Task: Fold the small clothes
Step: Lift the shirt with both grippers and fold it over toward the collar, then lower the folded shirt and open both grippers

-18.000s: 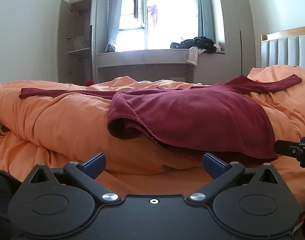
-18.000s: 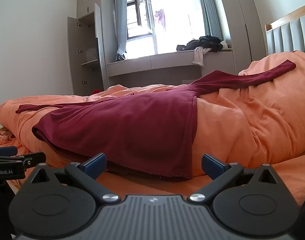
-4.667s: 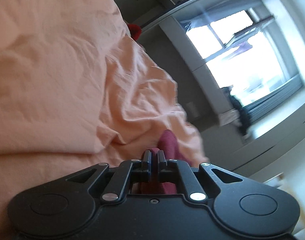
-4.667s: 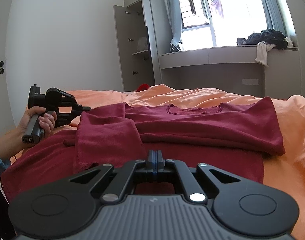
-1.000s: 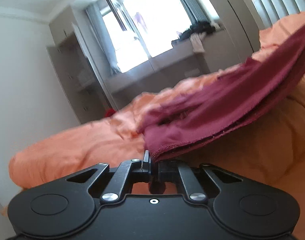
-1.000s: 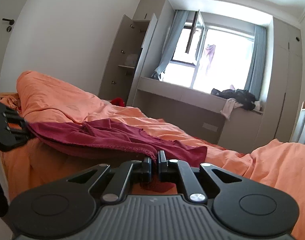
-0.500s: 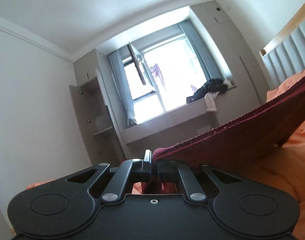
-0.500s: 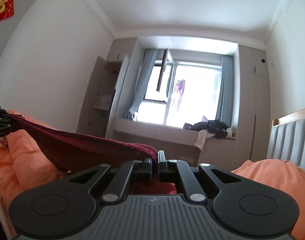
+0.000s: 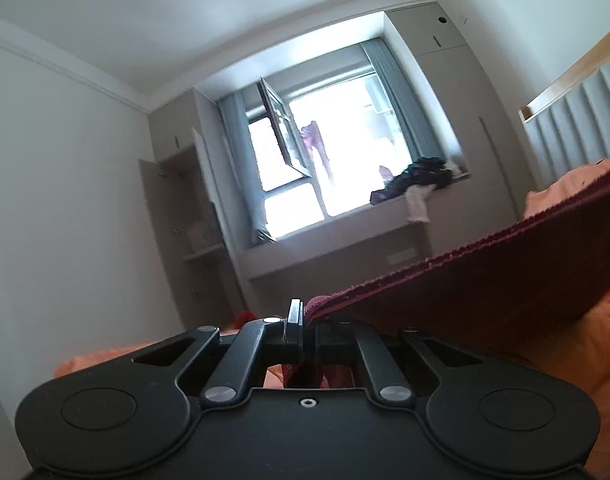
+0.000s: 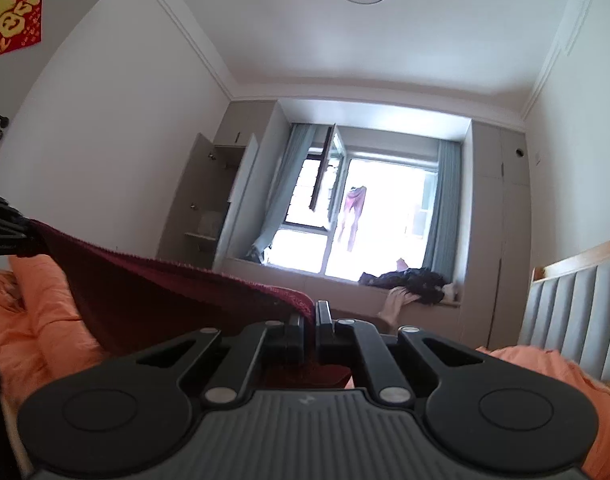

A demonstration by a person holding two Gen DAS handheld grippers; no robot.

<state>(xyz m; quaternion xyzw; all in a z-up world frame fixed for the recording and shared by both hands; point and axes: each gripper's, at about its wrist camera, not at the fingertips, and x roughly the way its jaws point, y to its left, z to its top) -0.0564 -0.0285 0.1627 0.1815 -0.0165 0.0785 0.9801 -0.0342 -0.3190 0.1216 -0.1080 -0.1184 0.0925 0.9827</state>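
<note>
Holding the maroon garment point(image 9: 485, 280) stretched between both, I see my left hand-held gripper point(image 9: 303, 320) and right hand-held gripper point(image 10: 315, 318) each clamped on an edge above the orange bed point(image 10: 33, 320).

Garment point(image 9: 485, 280) stretched between both grippers, above duvet point(image 10: 33, 320).

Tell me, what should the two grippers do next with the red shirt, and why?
Probably carry it forward and lay it down folded. The left gripper and right gripper each pinch an edge of the red shirt, which hangs stretched above the orange duvet.
</note>
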